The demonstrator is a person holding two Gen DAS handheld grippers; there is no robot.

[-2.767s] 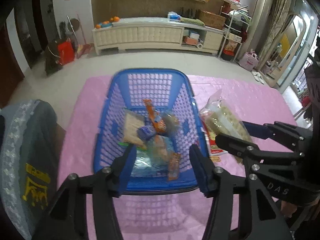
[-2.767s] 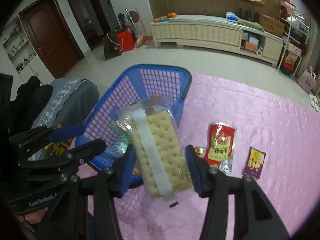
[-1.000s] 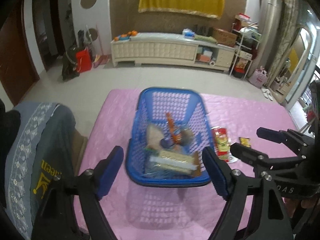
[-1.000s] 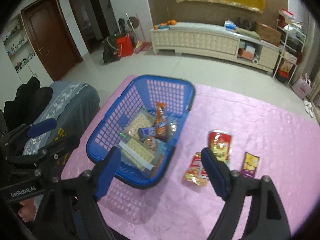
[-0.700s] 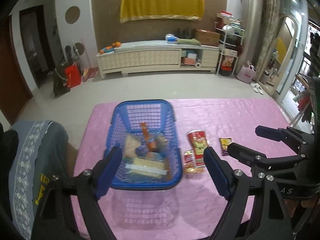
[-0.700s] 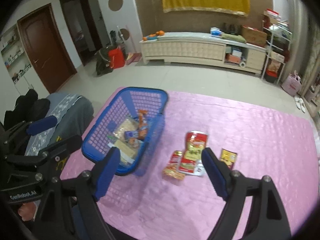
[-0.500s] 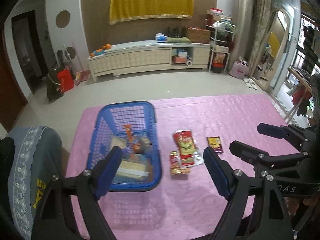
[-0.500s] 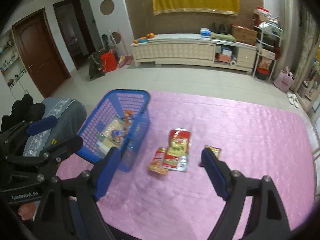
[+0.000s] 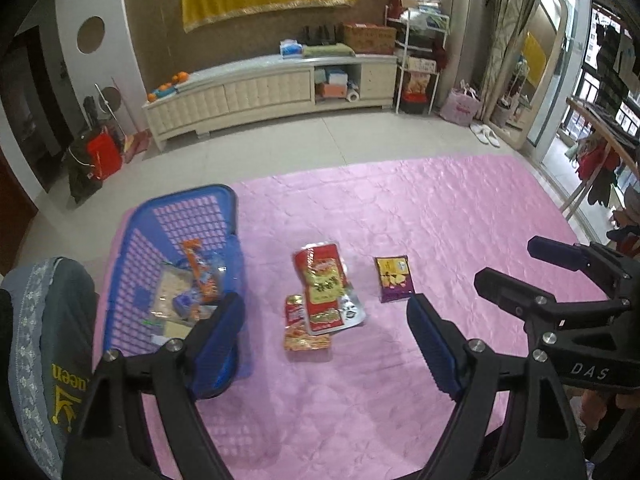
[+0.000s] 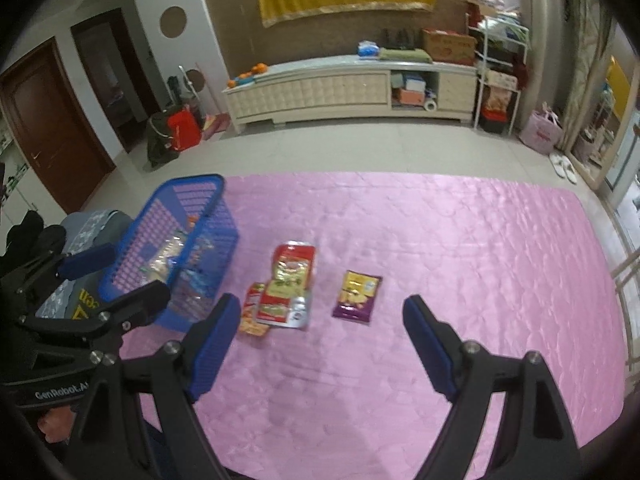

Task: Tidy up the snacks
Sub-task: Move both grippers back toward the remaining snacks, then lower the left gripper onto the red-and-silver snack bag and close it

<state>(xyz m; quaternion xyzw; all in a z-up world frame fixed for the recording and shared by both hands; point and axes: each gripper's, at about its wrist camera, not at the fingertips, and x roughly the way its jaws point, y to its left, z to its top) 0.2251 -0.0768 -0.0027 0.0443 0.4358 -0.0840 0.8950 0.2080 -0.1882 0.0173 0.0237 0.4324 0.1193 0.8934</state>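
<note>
A blue plastic basket (image 9: pixel 136 240) (image 10: pixel 200 184) holding several snack packs, a cracker pack among them, stands at the left of the pink tablecloth (image 9: pixel 420 216) (image 10: pixel 440 232). Right of it lie a red-and-yellow bag (image 9: pixel 322 280) (image 10: pixel 290 272), a small orange pack (image 9: pixel 302 332) (image 10: pixel 252 312) partly under it, and a purple-and-yellow packet (image 9: pixel 394 278) (image 10: pixel 356 292). My left gripper (image 9: pixel 326 340) is open and empty, hovering before the red bag. My right gripper (image 10: pixel 320 340) is open and empty too, before the purple packet; it also shows at the right in the left wrist view (image 9: pixel 536 264).
A grey cushioned chair back (image 9: pixel 36 336) with yellow lettering stands at the table's left edge. Beyond the table's far edge are the tiled floor, a long white cabinet (image 10: pixel 340 88) and shelves. The right half of the pink cloth carries nothing.
Both grippers swung right, away from the basket, which slid to the left in both views. The three loose packs now sit between the fingers. The cracker pack, held earlier by the right gripper, lies in the basket.
</note>
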